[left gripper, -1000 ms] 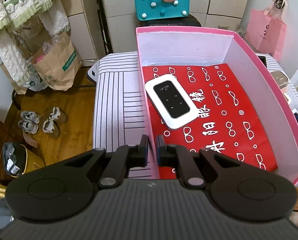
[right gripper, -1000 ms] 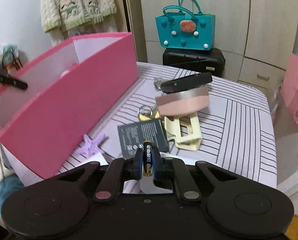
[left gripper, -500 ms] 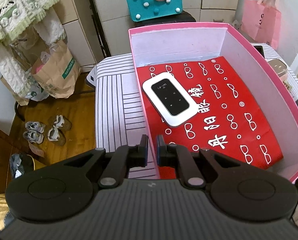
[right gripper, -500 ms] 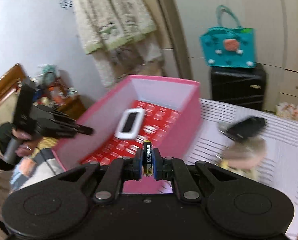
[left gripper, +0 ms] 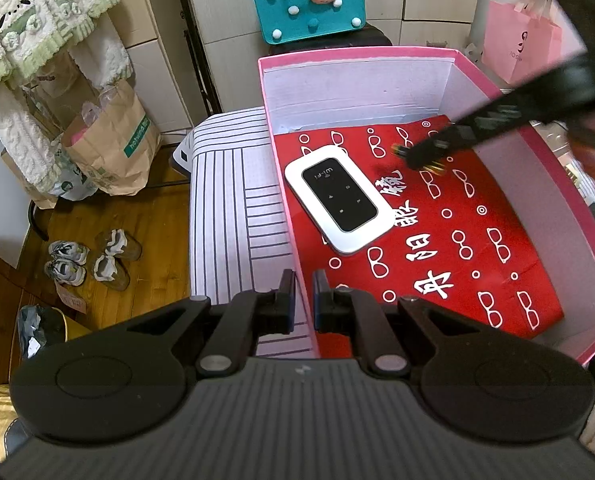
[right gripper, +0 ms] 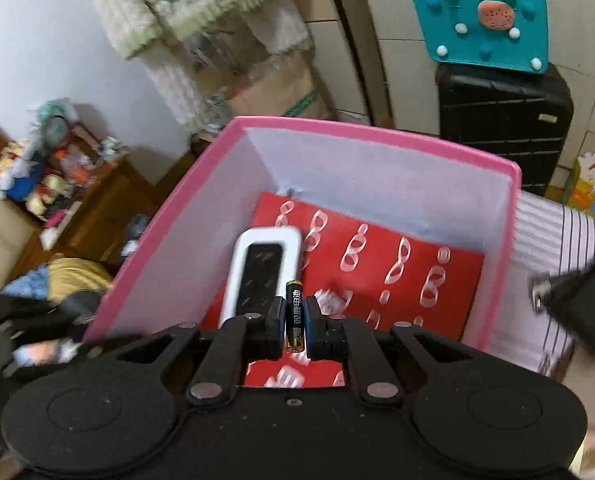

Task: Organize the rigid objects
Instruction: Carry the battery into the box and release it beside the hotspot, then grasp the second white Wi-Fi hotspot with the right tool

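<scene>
An open pink box (left gripper: 357, 56) stands on the striped table, with a red paper sheet (left gripper: 437, 232) printed with glasses on its floor. On that sheet lies a white Wi-Fi router (left gripper: 339, 198) with a black face. My left gripper (left gripper: 304, 300) is shut on the box's near left wall. My right gripper (right gripper: 295, 314) is shut on a black battery (right gripper: 294, 312) and hovers above the box interior, just right of the router (right gripper: 263, 270). In the left wrist view, the right gripper (left gripper: 419, 156) reaches in from the upper right.
A striped tablecloth (left gripper: 233, 200) lies left of the box. Behind the box, a teal bag (right gripper: 481, 20) sits on a black suitcase (right gripper: 505, 108). A blurred black object (right gripper: 573, 300) lies on the table right of the box. Shoes (left gripper: 93, 258) and a paper bag (left gripper: 113, 144) are on the floor.
My right gripper has swung left with the battery, from over the loose table items to above the box, and now shows in the left wrist view. The left gripper has kept its hold.
</scene>
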`<move>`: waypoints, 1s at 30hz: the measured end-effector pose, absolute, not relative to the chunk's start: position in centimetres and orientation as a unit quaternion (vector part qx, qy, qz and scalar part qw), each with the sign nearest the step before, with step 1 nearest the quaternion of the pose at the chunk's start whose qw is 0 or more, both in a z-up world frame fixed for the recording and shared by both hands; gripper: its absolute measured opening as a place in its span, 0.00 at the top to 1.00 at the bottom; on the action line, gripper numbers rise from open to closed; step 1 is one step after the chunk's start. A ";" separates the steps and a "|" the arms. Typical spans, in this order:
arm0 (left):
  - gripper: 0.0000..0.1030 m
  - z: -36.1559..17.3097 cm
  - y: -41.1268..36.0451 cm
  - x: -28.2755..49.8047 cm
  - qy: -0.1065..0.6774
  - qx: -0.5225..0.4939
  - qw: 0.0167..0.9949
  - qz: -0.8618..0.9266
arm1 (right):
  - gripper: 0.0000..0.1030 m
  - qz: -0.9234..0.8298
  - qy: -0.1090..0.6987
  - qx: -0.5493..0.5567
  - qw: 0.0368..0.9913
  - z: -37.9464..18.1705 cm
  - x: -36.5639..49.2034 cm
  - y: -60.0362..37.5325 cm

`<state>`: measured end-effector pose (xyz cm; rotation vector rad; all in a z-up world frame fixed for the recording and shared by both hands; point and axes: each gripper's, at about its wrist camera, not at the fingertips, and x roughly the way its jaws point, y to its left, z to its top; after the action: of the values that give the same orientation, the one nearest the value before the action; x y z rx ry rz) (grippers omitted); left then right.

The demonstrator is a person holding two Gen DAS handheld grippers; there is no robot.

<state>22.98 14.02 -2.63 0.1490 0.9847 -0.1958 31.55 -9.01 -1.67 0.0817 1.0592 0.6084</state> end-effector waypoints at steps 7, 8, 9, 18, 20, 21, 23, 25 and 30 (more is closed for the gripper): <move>0.93 -2.7 14.2 22.8 0.469 0.070 0.875 -0.097 | 0.89 0.254 0.524 0.036 0.812 -3.5 33.7 -7.5; 0.93 -2.7 14.2 22.8 0.469 0.070 0.875 -0.098 | 0.89 0.248 0.519 0.025 0.818 -3.3 33.8 -7.2; 0.92 -2.7 14.2 22.8 0.468 0.070 0.875 -0.098 | 0.89 0.243 0.518 0.020 0.820 -3.2 33.8 -7.2; 0.93 -2.7 14.0 22.7 0.466 0.074 0.876 -0.095 | 0.85 0.245 0.544 0.034 0.802 -4.0 34.6 -7.2; 0.92 -2.7 14.0 22.7 0.467 0.073 0.876 -0.094 | 0.82 0.258 0.541 0.053 0.799 -3.6 34.6 -7.6; 0.92 -2.7 13.9 22.7 0.467 0.073 0.876 -0.093 | 0.81 0.258 0.541 0.053 0.799 -3.6 34.6 -7.6; 0.92 -2.7 14.0 22.7 0.467 0.071 0.876 -0.091 | 0.80 0.268 0.526 0.052 0.805 -2.4 33.8 -8.4; 0.92 -2.6 13.9 22.7 0.467 0.071 0.877 -0.091 | 0.80 0.282 0.506 0.043 0.814 -0.4 32.4 -9.9; 0.92 -2.7 14.0 22.7 0.465 0.069 0.878 -0.090 | 0.80 0.282 0.455 0.013 0.845 5.1 26.9 -15.7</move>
<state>22.66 14.03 -2.71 0.1437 0.9706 -0.1883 26.85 -15.72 5.06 0.0264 0.9603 0.5946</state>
